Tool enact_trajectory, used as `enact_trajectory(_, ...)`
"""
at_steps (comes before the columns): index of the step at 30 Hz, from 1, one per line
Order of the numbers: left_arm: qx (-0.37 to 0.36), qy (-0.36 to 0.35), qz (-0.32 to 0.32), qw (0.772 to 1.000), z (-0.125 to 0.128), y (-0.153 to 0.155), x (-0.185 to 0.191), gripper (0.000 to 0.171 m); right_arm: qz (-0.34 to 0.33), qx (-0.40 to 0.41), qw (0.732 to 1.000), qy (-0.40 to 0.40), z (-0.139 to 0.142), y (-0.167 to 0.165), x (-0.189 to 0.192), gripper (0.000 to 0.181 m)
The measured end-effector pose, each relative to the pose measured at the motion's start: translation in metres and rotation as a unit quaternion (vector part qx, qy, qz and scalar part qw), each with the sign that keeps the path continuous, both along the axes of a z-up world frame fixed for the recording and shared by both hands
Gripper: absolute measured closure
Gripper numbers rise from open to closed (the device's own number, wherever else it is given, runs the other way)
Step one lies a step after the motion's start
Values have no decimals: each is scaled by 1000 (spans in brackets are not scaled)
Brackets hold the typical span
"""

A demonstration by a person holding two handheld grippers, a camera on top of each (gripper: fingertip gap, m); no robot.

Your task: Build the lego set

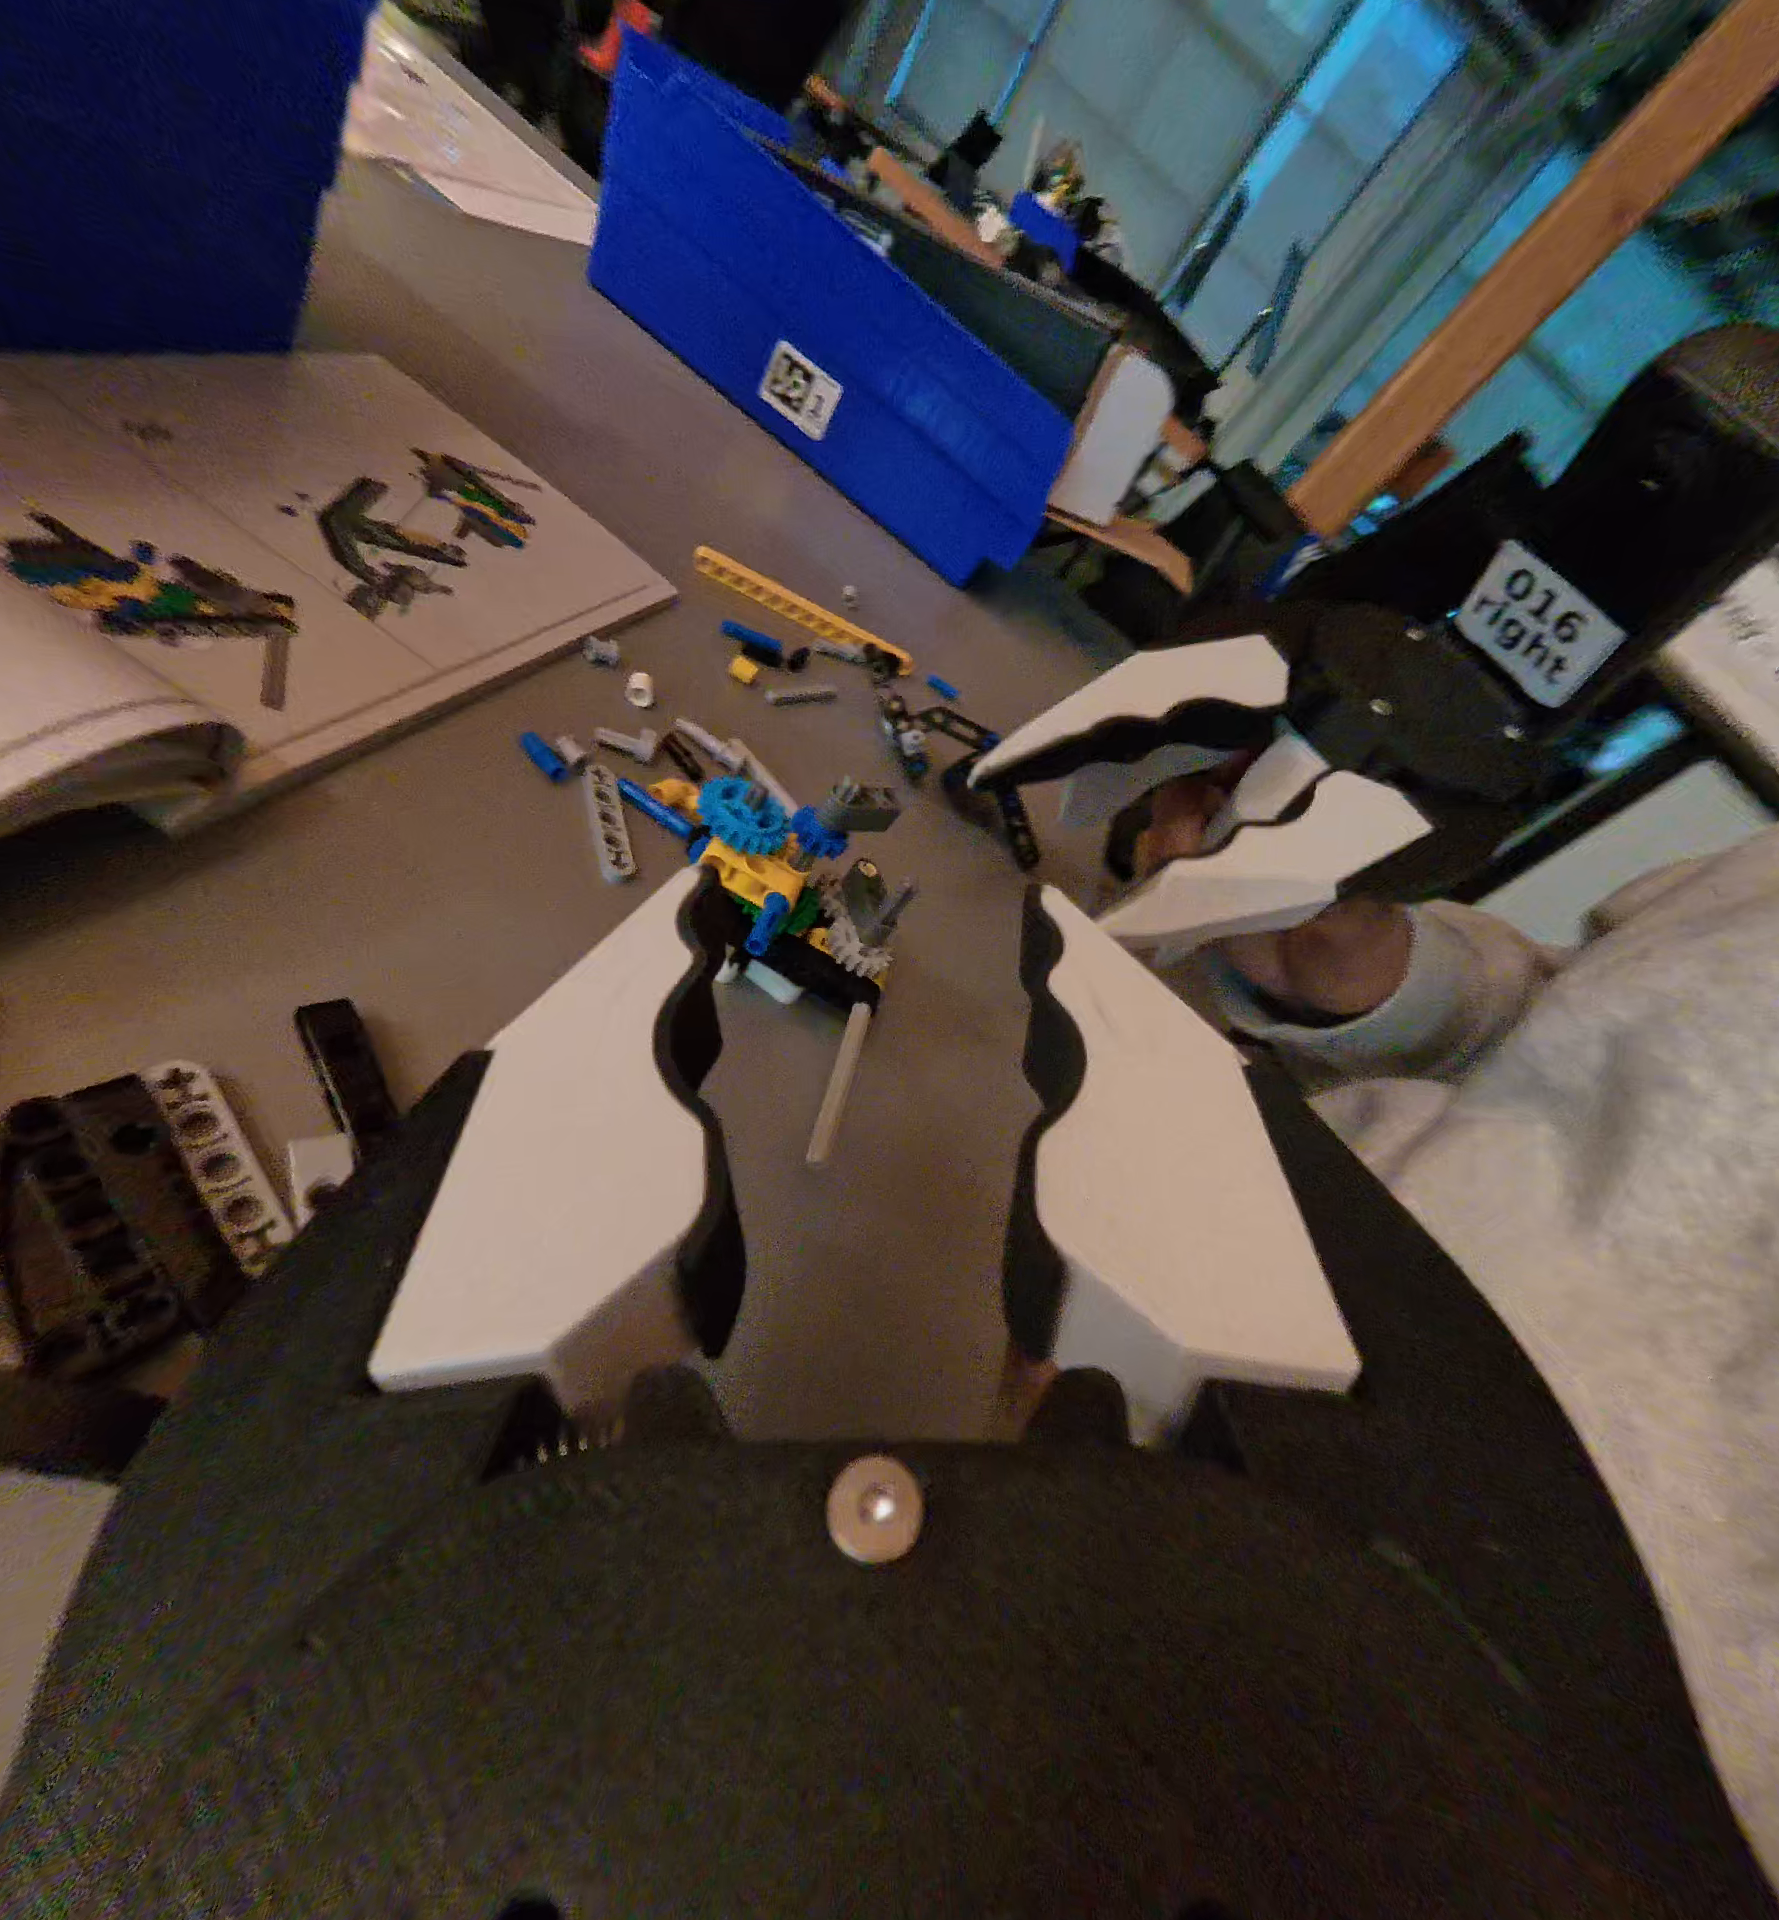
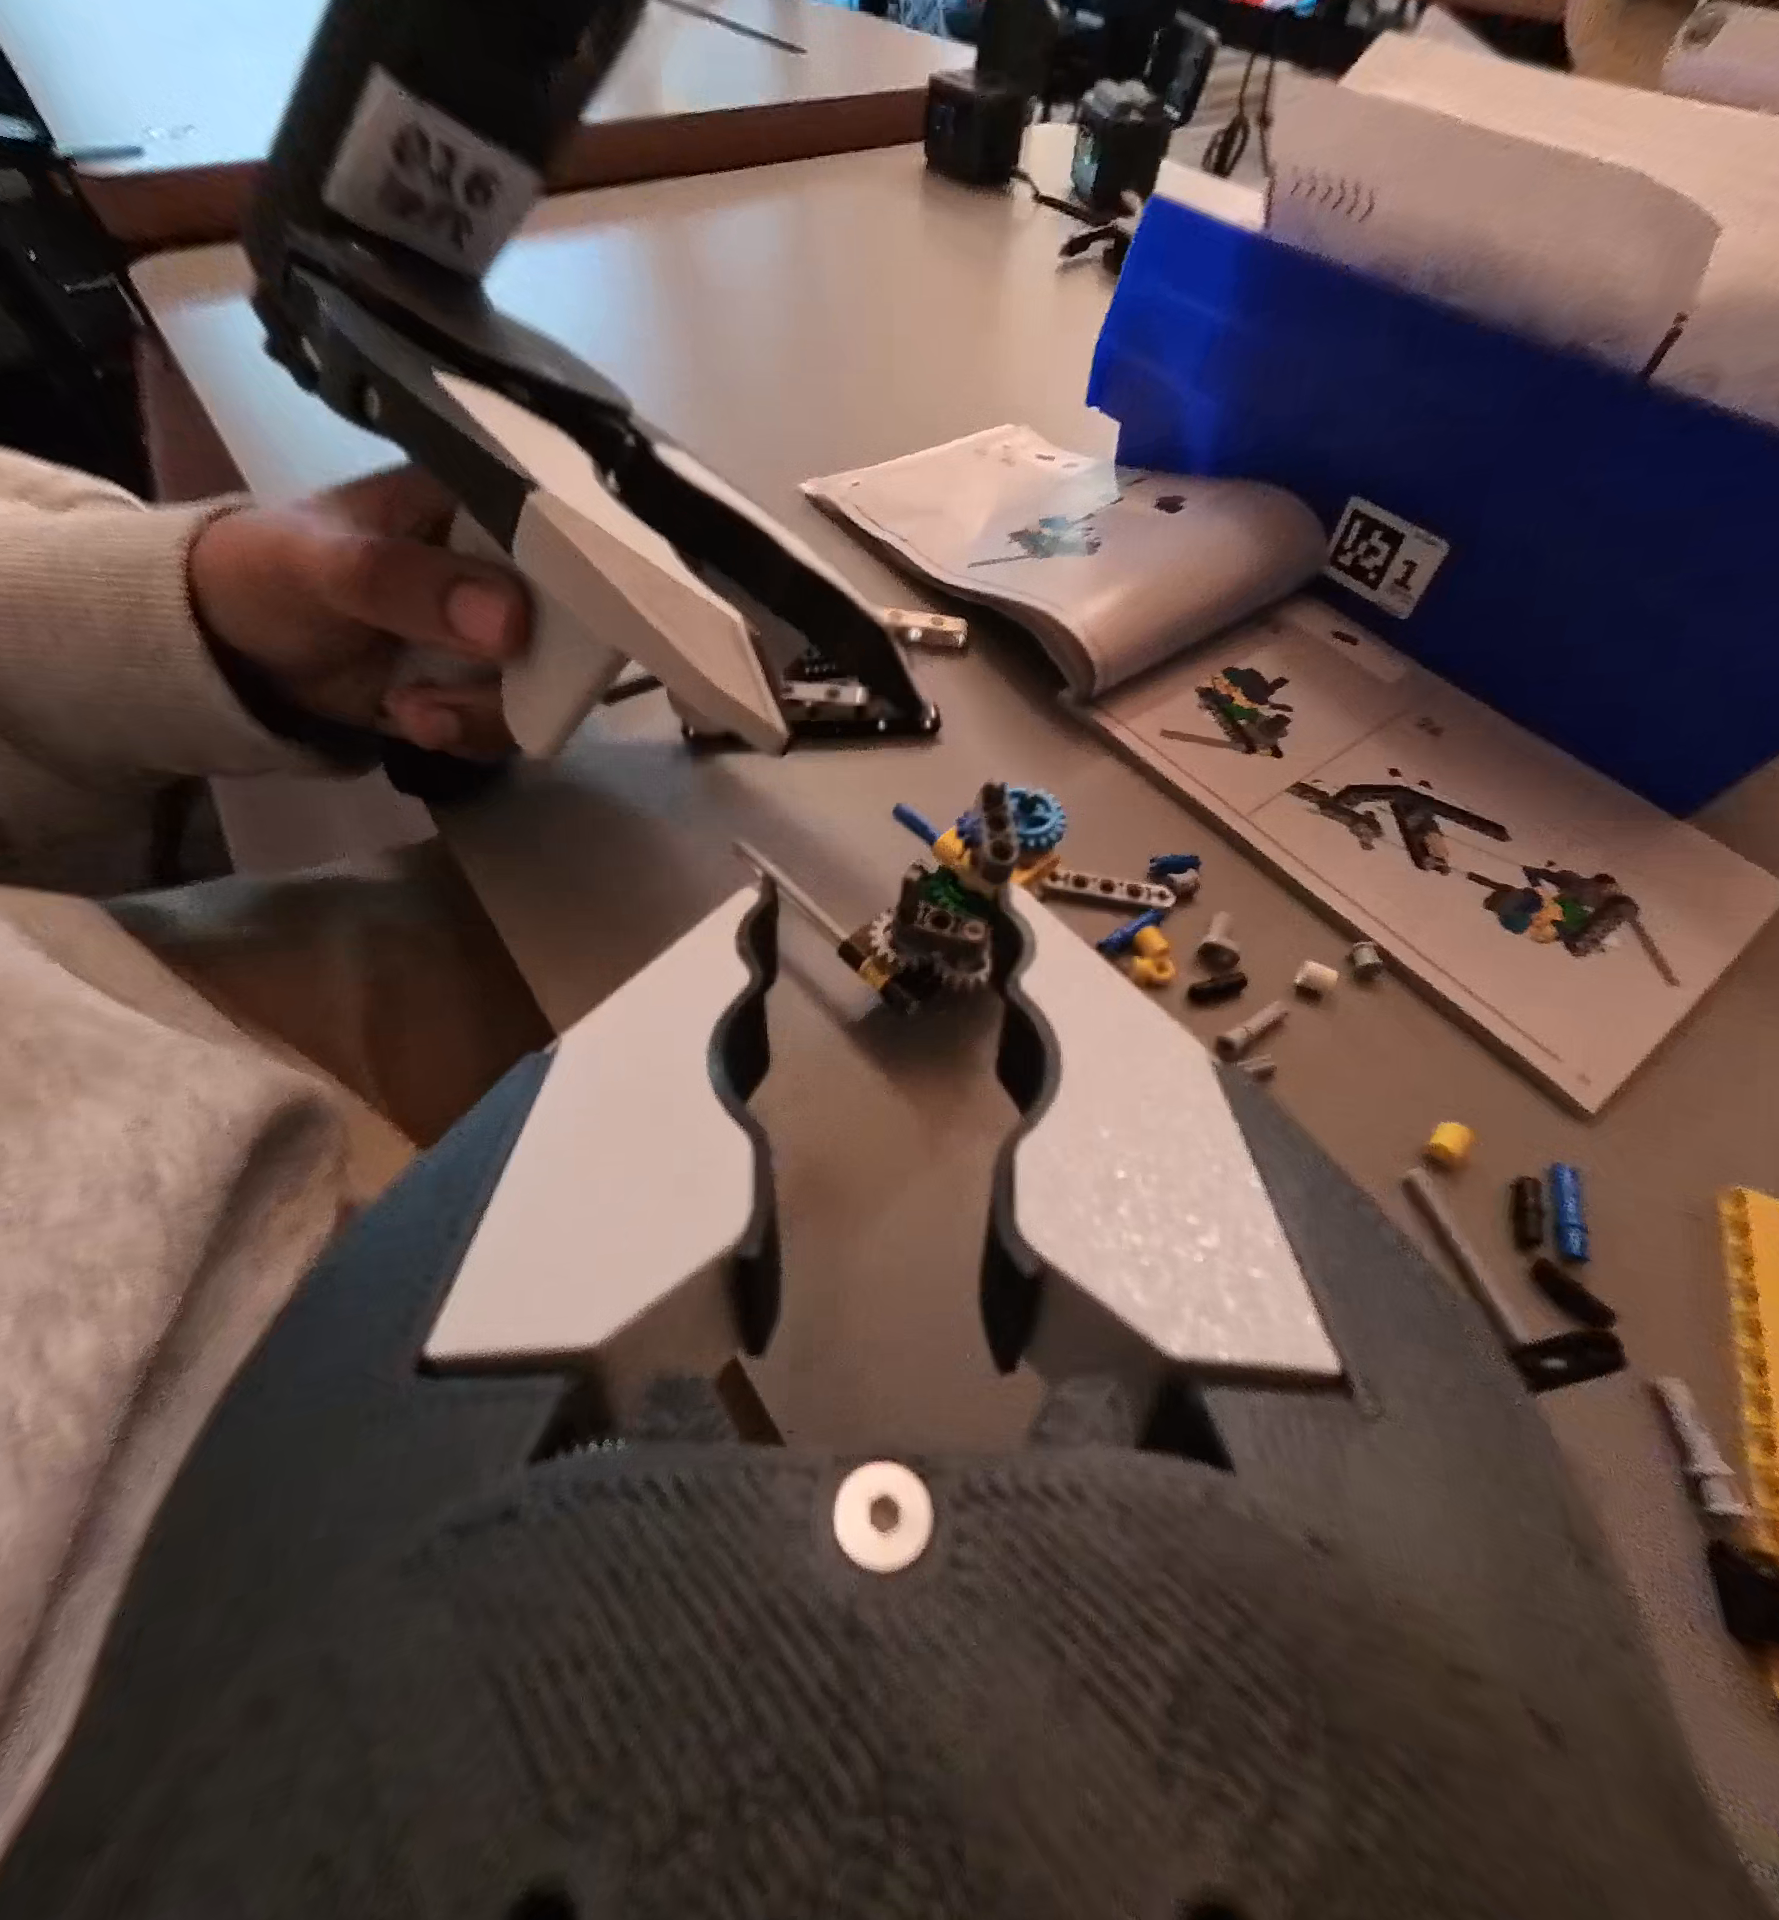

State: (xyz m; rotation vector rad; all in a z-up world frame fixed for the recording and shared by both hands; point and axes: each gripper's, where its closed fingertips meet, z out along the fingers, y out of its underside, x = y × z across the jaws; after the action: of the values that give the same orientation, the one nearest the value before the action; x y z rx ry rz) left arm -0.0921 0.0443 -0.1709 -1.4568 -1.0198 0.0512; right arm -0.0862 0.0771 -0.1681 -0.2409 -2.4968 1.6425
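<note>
A small lego assembly (image 1: 797, 883) of yellow, blue, green and black parts with a blue gear, grey gears and a grey axle stands on the grey table (image 1: 511, 935). My left gripper (image 1: 864, 894) is open and empty; the assembly sits just beyond its tips, close to the left finger. My right gripper (image 2: 885, 899) is open and empty, with the assembly (image 2: 952, 914) just past its right fingertip. The right gripper also shows in the left wrist view (image 1: 1041, 847), to the right of the assembly. The left gripper shows in the right wrist view (image 2: 843, 722), above black parts.
Loose pins, axles and beams (image 1: 656, 727) lie behind the assembly, with a long yellow beam (image 1: 802, 608). An open instruction booklet (image 1: 241, 582) and blue bins (image 1: 823, 343) stand beyond. Black and grey beams (image 1: 116, 1236) lie at the left. A person's sleeve (image 2: 54, 623) is near.
</note>
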Motion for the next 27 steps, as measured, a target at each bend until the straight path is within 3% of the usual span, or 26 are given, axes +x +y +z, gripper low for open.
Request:
enact_trajectory(5,-71,62,90,991,6,-7,1,115,25,-2,999,-31,-11,4,10,132)
enact_trajectory(8,-42,43,111,992,3,-8,3,113,33,-30,996,-75,-8,7,12,126)
enact_trajectory(12,-4,18,125,992,0,-9,5,111,-3,-36,997,-62,-2,15,-8,117)
enact_trajectory(15,-40,16,157,987,-7,-11,7,109,-16,-52,995,-81,4,19,-15,112)
enact_trajectory(17,-59,18,187,980,-11,-12,9,108,13,-68,990,-122,7,16,-5,115)
enact_trajectory(22,-46,2,218,975,-21,2,15,102,23,-67,989,-131,3,12,-2,115)
enact_trajectory(27,-78,-13,341,937,-30,-17,7,78,15,-96,989,-112,14,15,-7,120)
